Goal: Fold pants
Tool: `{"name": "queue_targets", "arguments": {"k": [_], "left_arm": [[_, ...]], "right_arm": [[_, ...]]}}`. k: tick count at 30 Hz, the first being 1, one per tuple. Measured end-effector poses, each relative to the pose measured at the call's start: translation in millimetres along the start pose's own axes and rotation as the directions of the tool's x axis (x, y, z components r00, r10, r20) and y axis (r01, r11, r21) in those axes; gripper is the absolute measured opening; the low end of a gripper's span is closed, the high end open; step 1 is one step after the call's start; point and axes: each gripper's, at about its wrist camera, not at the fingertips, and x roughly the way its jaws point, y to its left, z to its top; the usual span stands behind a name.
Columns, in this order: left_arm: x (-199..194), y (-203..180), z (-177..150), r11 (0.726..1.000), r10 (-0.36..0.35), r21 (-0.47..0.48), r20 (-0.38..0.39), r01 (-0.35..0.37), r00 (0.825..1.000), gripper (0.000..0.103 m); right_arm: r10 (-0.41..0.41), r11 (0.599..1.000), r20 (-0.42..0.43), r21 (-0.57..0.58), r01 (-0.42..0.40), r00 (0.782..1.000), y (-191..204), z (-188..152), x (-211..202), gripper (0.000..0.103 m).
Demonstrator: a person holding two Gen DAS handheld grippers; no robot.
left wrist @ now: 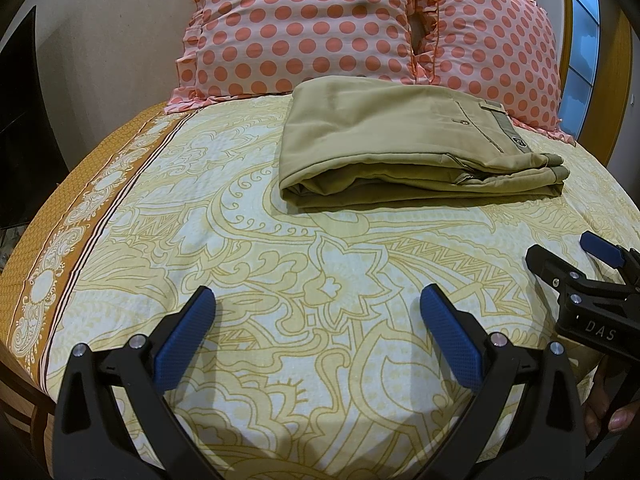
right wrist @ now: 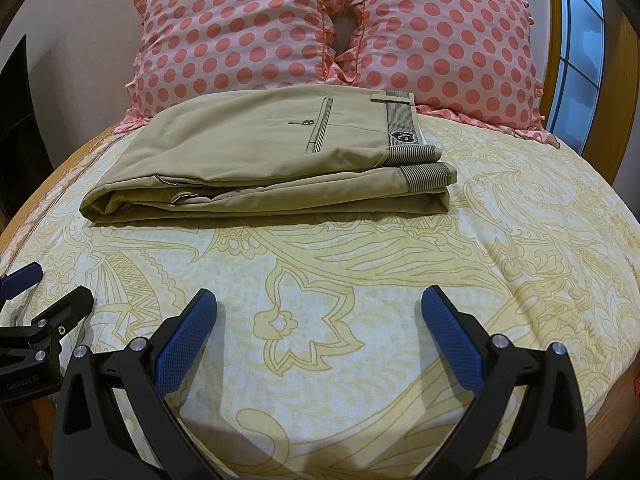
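The khaki pants (left wrist: pixel 400 144) lie folded into a flat stack on the bed, just in front of the pillows; in the right wrist view the pants (right wrist: pixel 256 152) show a back pocket and striped waistband at the right end. My left gripper (left wrist: pixel 318 300) is open and empty, hovering over the sheet well short of the pants. My right gripper (right wrist: pixel 320 300) is open and empty too, also short of the pants. Each gripper shows at the edge of the other's view: the right gripper (left wrist: pixel 568 260) and the left gripper (right wrist: pixel 44 288).
The bed is covered by a yellow and white patterned sheet (left wrist: pixel 280 280) with an orange border on the left. Two pink polka-dot pillows (right wrist: pixel 240 28) stand at the head. A wooden frame and a window (right wrist: pixel 580 40) are at the right.
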Motion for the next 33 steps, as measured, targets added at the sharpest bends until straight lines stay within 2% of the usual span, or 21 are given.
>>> {"name": "queue_targets", "arguments": {"k": [33], "left_arm": [[0.8,0.7,1.6,1.000,0.001,-0.003,-0.008,-0.001,1.000,0.101]], "right_arm": [[0.000,1.000,0.001,0.000,0.000,1.000,0.1,0.1,0.3,0.102]]}}
